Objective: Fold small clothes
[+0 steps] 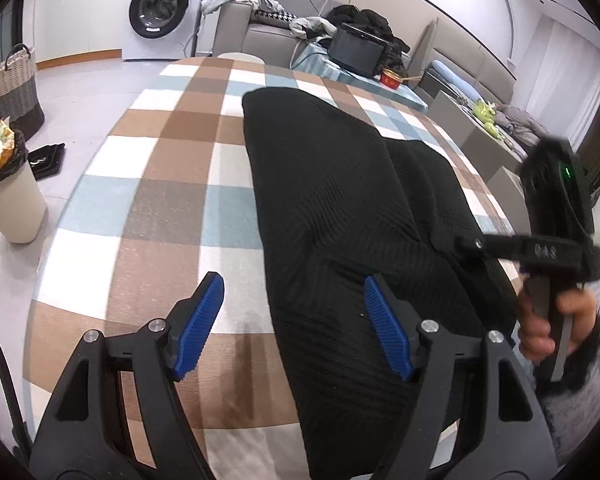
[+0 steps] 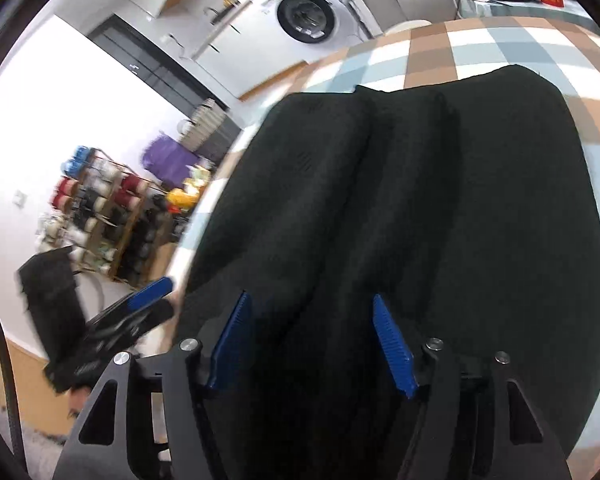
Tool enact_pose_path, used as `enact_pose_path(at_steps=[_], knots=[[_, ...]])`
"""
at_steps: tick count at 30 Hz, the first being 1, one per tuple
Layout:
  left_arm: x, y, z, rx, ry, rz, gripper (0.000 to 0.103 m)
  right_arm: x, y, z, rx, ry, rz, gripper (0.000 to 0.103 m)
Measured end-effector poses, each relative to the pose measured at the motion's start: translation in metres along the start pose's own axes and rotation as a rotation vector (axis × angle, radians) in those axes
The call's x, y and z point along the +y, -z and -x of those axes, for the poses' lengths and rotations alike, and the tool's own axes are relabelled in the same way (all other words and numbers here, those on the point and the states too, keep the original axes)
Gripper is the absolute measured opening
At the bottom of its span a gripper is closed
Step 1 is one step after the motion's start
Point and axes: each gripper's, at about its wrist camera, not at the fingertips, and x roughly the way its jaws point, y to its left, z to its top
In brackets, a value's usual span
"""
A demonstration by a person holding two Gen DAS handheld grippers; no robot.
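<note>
Currently, both the left gripper (image 1: 294,326) and right gripper (image 2: 312,340) are hovering, jaws apart, over the black ribbed knit garment (image 1: 340,200) lying on the checked tablecloth (image 1: 172,184). Judging by the layout, a fold is being prepared; next, each gripper is needing an edge to clamp.

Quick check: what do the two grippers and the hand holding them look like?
Both the left gripper and right gripper have black linkage arms with silver pivots and ribbed blue pads. The right hand is bare below a fuzzy grey cuff.
</note>
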Motion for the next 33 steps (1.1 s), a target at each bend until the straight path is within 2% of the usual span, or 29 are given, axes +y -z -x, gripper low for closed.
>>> enact_pose_path(at_steps=[2,5,8,10,13,14,15,17,20,23,25,28,31,33], knots=[[-0.002,0.002,-0.003,0.008,0.002,-0.006,0.07,0.003,-0.006,-0.001,0.0,0.018,0.011,0.065],[-0.001,0.003,-0.004,0.01,0.015,-0.015,0.07,0.009,-0.006,0.008,0.002,0.133,0.072,0.065],[0.002,0.002,-0.012,0.025,0.032,-0.005,0.07,0.004,-0.004,0.01,0.028,0.171,0.086,0.063],[0.004,0.0,-0.016,0.029,0.032,-0.002,0.07,0.003,-0.005,0.006,0.031,0.179,0.084,0.049],[0.004,-0.003,-0.014,0.018,0.036,0.001,0.07,0.007,-0.006,0.0,0.004,0.245,0.116,0.021],[0.004,-0.004,-0.012,0.012,0.037,0.001,0.07,0.008,-0.006,-0.001,-0.002,0.253,0.123,0.009],[0.004,-0.005,-0.01,0.008,0.037,0.002,0.07,0.008,-0.007,-0.002,-0.002,0.251,0.123,0.006],[0.003,-0.007,-0.007,-0.002,0.034,0.004,0.07,0.01,-0.002,0.01,-0.026,0.245,0.145,0.005],[-0.001,-0.015,-0.001,-0.023,0.053,0.015,0.07,0.035,-0.009,0.042,-0.117,0.231,0.201,0.005],[-0.013,-0.02,0.001,-0.037,0.079,-0.008,0.07,0.041,-0.01,0.077,-0.177,0.289,0.22,0.005],[-0.023,-0.021,-0.004,-0.031,0.081,-0.036,0.07,0.024,-0.005,0.085,-0.179,0.351,0.176,0.005],[-0.035,-0.015,-0.02,0.013,0.069,-0.07,0.07,-0.023,0.004,0.069,-0.133,0.399,0.054,0.005],[-0.041,-0.009,-0.03,0.053,0.047,-0.086,0.07,-0.043,0.01,0.066,-0.122,0.388,0.025,0.005],[-0.043,-0.007,-0.029,0.05,0.044,-0.091,0.07,-0.034,0.007,0.079,-0.172,0.361,0.057,0.005]])
